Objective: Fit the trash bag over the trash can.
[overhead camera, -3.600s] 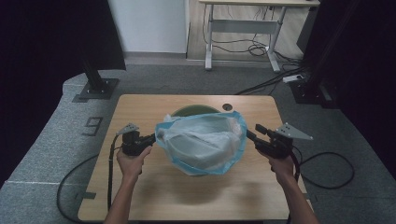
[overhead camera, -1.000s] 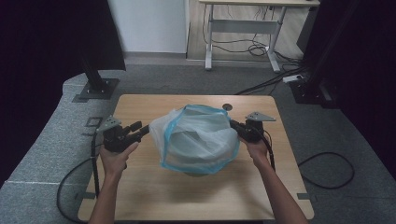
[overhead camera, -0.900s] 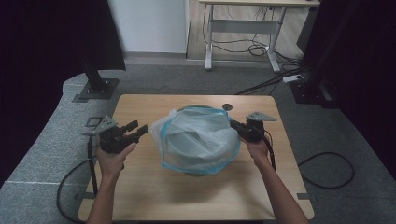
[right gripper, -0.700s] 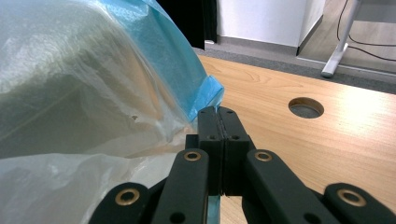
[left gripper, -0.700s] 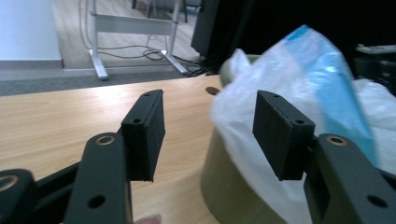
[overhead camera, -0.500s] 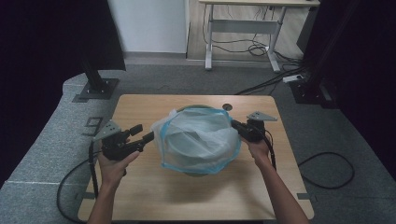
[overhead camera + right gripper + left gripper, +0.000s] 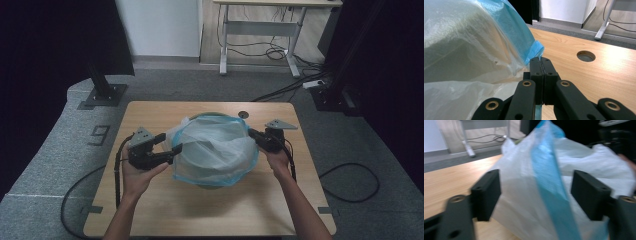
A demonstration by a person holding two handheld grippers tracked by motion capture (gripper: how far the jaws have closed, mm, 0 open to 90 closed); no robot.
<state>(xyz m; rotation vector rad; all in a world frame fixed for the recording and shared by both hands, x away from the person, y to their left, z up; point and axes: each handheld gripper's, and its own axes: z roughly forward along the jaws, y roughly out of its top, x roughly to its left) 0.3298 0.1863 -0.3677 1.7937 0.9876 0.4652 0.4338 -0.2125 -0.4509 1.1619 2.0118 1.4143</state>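
— Plastic bag (image 7: 216, 150): translucent white with a blue rim, draped over a greenish bowl (image 7: 212, 115) at mid-frame of the high view, on a light wooden table (image 7: 210, 210).

— Starting from the left of the frame?

— Dark curtain in the upper left, a black stand foot (image 7: 102, 95) on grey carpet below it, a "9" marked on the floor (image 7: 99, 135) just left of the table edge. Farther right, a white wall at top centre, then a desk frame (image 7: 260, 30) with loose cables beneath. Round hole (image 7: 243, 114) in the tabletop just beyond the bag.

— And the hands?

— Left forearm up from the bottom edge, left of centre; left gripper (image 7: 169, 147) held level and pointed right, at the bag's left side. Jaws spread apart, just been opening. Seen in the left gripper view with a fold of the bag and its blue band (image 7: 549, 185) between the pads (image 7: 486, 193), not pressed; picture blurred.

— Right side?

— Right forearm up from the lower right, right gripper (image 7: 254, 135) pointed left at the bag's right edge. Clamped tight in the right gripper view (image 7: 540, 62), blue rim (image 7: 534, 48) pinched between the pads, film bulging to the left of the frame.
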